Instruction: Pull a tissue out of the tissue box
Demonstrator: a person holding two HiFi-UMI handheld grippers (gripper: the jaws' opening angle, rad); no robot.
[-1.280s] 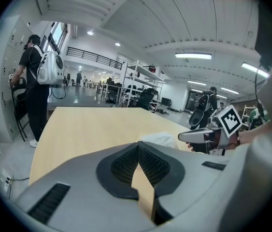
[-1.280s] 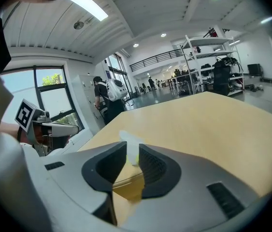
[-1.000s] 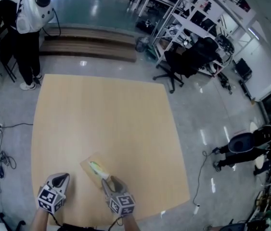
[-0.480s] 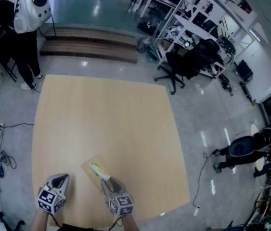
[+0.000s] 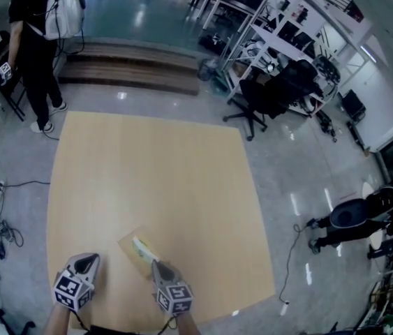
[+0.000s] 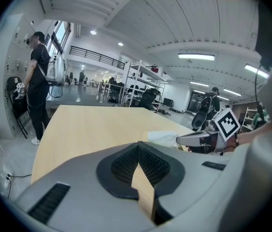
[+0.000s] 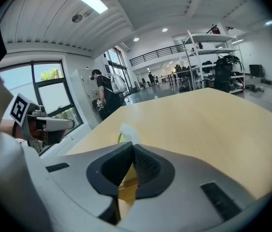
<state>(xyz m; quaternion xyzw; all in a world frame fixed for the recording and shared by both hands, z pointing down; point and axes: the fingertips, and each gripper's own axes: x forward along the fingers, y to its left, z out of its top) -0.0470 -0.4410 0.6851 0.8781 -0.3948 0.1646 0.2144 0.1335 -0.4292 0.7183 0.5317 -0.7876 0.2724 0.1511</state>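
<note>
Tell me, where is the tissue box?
In the head view, the tissue box sits on the table near its bottom edge, right in front of the right hand-held gripper, which pinches its tissue.

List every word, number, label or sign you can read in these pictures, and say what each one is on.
No readable text in any view.
Left gripper, marker cube: black-and-white square pattern, no letters or digits.
Right gripper, marker cube: pattern only, too.
Tissue box and tissue: no print can be made out.
Background shelves: too small and blurred to read.
</note>
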